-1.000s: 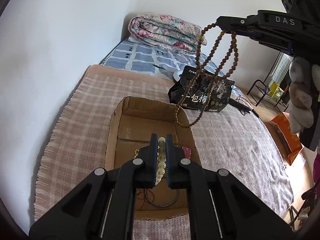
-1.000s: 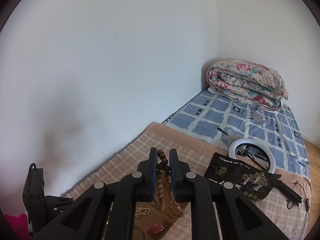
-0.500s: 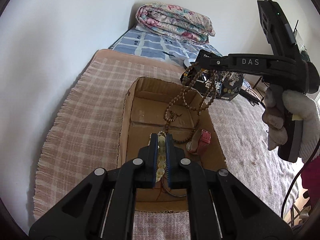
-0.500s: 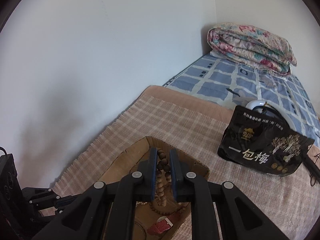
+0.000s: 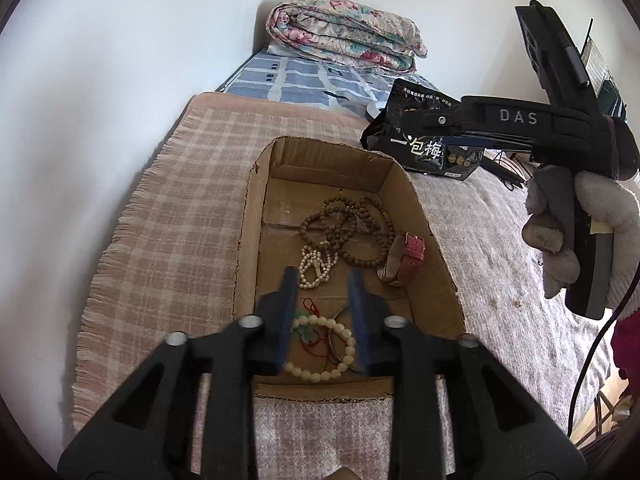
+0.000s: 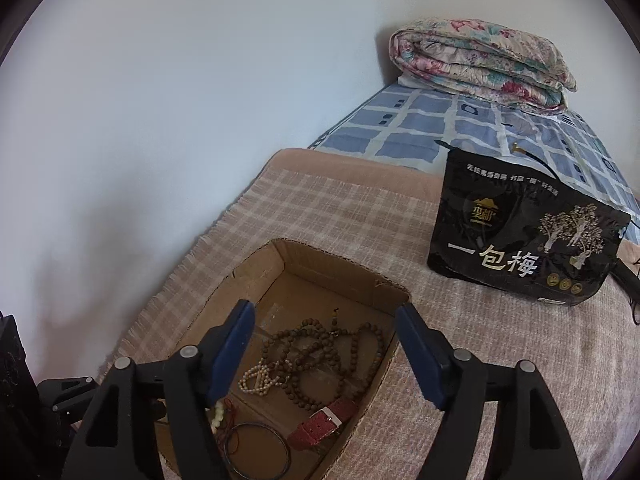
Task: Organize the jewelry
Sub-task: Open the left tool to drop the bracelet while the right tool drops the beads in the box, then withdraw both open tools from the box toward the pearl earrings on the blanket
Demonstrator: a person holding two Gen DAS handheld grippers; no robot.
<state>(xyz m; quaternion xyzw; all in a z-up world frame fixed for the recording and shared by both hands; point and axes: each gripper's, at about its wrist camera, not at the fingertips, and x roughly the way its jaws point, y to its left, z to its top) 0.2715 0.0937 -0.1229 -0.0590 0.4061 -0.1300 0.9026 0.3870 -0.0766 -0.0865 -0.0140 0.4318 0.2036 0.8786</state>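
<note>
1. Since a second ago both strands have left my fingers: the long brown wooden bead necklace (image 5: pixel 347 229) that hung from the right gripper (image 6: pixel 325 347) now lies coiled in the open cardboard box (image 5: pixel 440 256), and the cream bead bracelet (image 5: pixel 325 350) has dropped from the left gripper (image 5: pixel 322 312).
2. Both grippers stand with fingers spread wide, holding nothing.
3. The necklace rests mid-floor toward the box's far end, touching a small pearl strand (image 5: pixel 316 266); a red-strapped watch (image 5: pixel 404 262) lies against the right wall.
4. The cream bracelet sits by the near edge, directly below and between the left fingers (image 5: pixel 289 300), lying flat as a ring, beside a thin dark bangle (image 6: pixel 258 454).
5. My left gripper is nearer; I judge any tidying there falls to it, dropping straight down.
</note>
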